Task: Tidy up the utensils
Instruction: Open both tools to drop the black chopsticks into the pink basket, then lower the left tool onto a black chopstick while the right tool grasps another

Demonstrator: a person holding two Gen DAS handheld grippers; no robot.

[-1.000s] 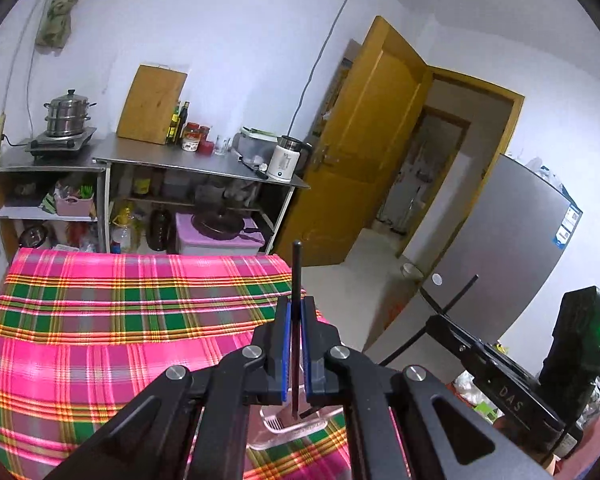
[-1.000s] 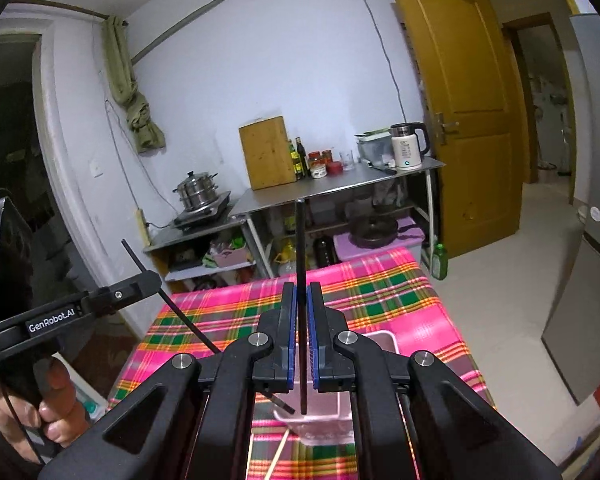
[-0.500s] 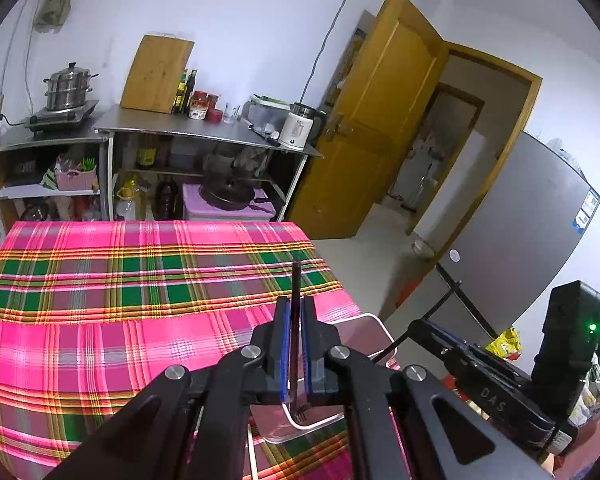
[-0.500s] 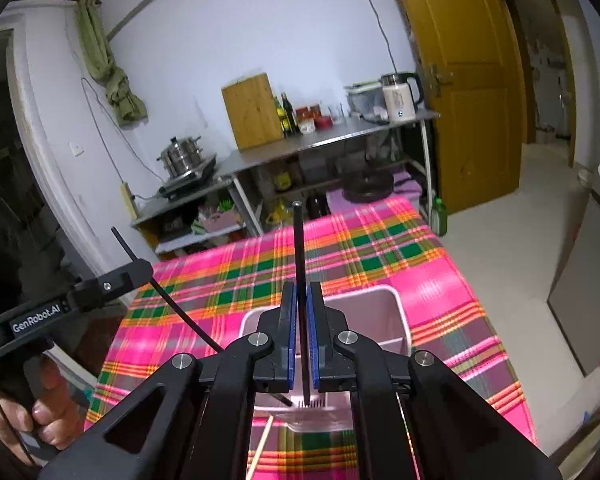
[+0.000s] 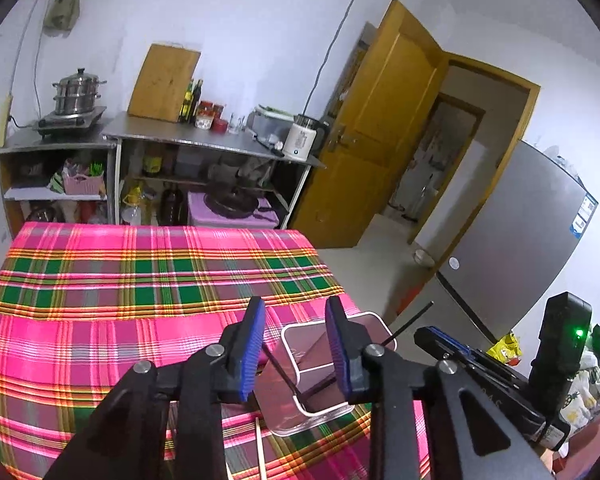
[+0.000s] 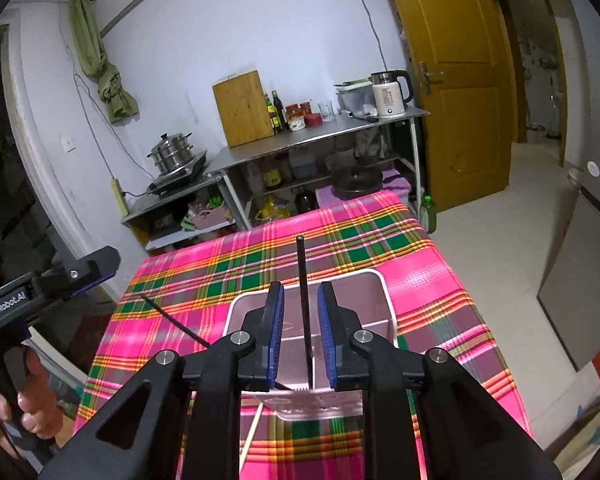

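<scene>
The right gripper (image 6: 300,338) is seen with fingers just parted, a black utensil (image 6: 303,300) standing upright between them, pads clear of it. Only the left wrist view shows two black handles crossing inside the clear holder (image 5: 370,316) on the plaid surface (image 5: 100,300). The left gripper (image 5: 296,350) has likewise just opened, gripping nothing. A bamboo chopstick (image 5: 260,448) lies bottom centre.

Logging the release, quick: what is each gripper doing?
Left gripper: open, jaws just opened, black utensil loose between.
Right gripper: open, black fork released.
</scene>
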